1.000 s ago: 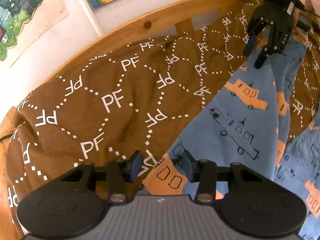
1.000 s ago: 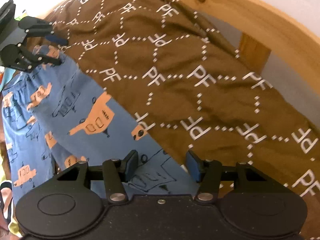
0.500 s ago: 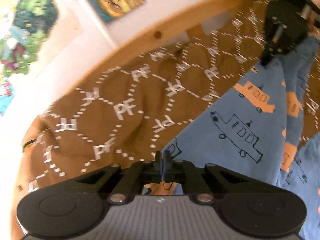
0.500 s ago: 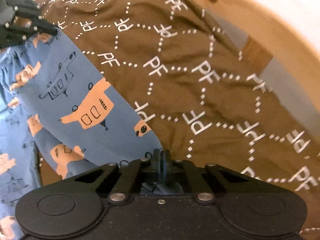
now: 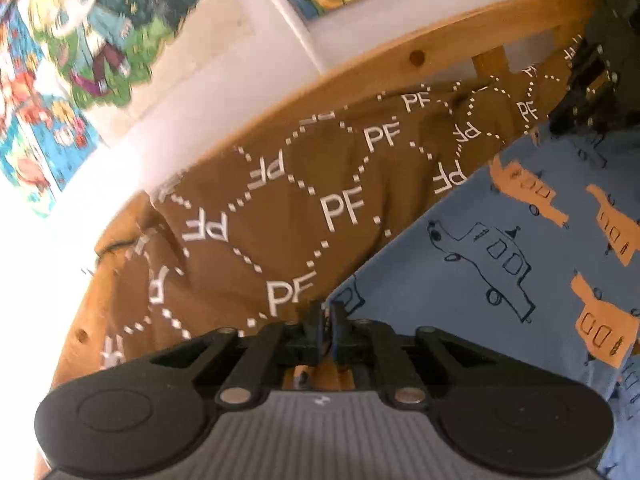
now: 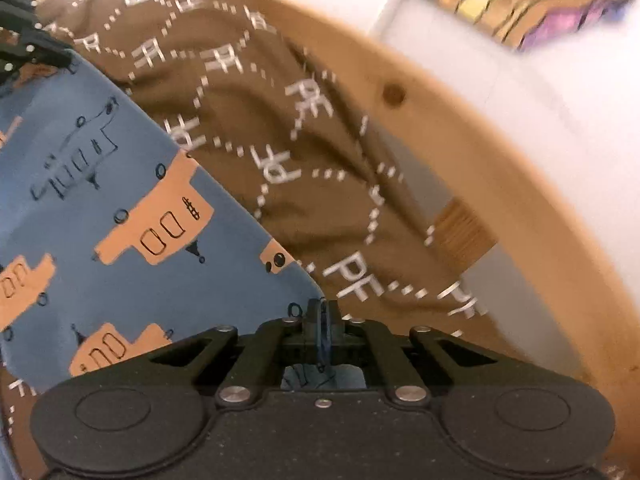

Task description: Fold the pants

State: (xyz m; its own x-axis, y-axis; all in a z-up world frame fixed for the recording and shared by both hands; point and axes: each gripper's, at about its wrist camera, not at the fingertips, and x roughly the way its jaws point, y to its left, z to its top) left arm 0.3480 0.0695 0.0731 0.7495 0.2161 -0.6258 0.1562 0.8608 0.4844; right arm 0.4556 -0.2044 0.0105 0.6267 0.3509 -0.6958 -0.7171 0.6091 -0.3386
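Blue pants (image 5: pixel 500 248) printed with orange and outlined cars lie on a brown "PF" blanket (image 5: pixel 280 208). My left gripper (image 5: pixel 327 320) pinches the edge of the pants at its near corner; its jaws are opening slightly, with cloth still between the pads. In the right wrist view the pants (image 6: pixel 100 184) spread to the left. There my right gripper (image 6: pixel 322 316) grips the other corner of the same edge, its jaws also easing open on the blue cloth. Each gripper shows in the other's view: the right gripper (image 5: pixel 580 92) and the left gripper (image 6: pixel 24 52).
A curved wooden bed rail (image 5: pixel 400 60) runs behind the blanket, with a white wall beyond it. Colourful posters (image 5: pixel 80 60) hang on that wall. The rail (image 6: pixel 500 184) also borders the blanket on the right.
Both grippers went from open over the pants' edge to closed on it. Both views have tilted upward, showing more wall, and the edge now stretches between the two grippers.
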